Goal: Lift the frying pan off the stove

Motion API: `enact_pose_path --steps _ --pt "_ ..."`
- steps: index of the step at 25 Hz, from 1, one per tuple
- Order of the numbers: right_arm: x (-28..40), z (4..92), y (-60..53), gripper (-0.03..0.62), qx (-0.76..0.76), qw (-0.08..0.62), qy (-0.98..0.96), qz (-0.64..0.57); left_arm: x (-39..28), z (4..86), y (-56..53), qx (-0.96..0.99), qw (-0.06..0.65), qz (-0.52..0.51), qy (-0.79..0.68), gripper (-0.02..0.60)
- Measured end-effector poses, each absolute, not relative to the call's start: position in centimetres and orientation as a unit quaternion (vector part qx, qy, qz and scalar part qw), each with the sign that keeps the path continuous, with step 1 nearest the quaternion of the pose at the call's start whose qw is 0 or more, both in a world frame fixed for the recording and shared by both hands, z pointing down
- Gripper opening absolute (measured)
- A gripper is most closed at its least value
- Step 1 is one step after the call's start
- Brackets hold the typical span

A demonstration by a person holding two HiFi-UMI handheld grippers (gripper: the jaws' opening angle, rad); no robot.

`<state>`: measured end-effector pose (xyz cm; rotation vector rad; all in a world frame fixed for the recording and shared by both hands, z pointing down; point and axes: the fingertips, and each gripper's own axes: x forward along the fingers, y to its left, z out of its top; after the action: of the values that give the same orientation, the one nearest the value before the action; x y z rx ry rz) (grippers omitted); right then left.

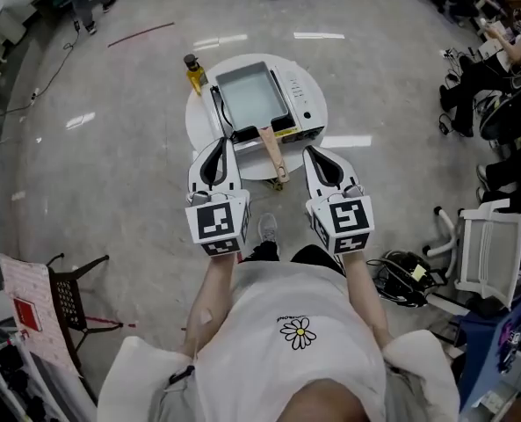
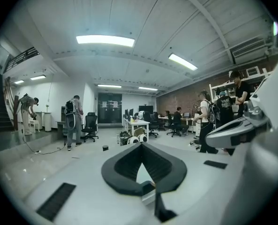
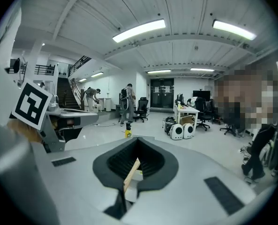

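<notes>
A rectangular grey frying pan (image 1: 251, 95) with a wooden handle (image 1: 273, 155) sits on a white portable stove (image 1: 302, 104), which stands on a small round white table (image 1: 203, 121). The handle points toward me, past the table's front edge. My left gripper (image 1: 220, 141) is shut and hangs at the table's near edge, left of the handle. My right gripper (image 1: 314, 151) is shut as well and sits right of the handle. Neither one touches the pan. In the left gripper view the gripper (image 2: 141, 145) holds nothing. In the right gripper view the handle (image 3: 131, 175) shows through the hollow below the gripper (image 3: 138, 139).
A yellow oil bottle (image 1: 192, 73) stands at the table's left rim. A white chair (image 1: 488, 244) and a dark bag (image 1: 405, 277) are on the floor at the right, and a black folding chair (image 1: 67, 297) at the left. People (image 2: 74, 121) stand and sit around desks in the office behind.
</notes>
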<state>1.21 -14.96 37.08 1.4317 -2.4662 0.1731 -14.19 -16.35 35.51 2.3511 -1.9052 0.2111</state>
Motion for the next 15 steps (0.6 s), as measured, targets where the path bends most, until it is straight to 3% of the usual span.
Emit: enact_pose_path --steps 15 --pt "0.3 39.4 -20.3 0.002 0.482 0.171 -0.858 0.049 -15.5 38.4 -19.8 0.744 0.09 0.092 -0.655 -0.001"
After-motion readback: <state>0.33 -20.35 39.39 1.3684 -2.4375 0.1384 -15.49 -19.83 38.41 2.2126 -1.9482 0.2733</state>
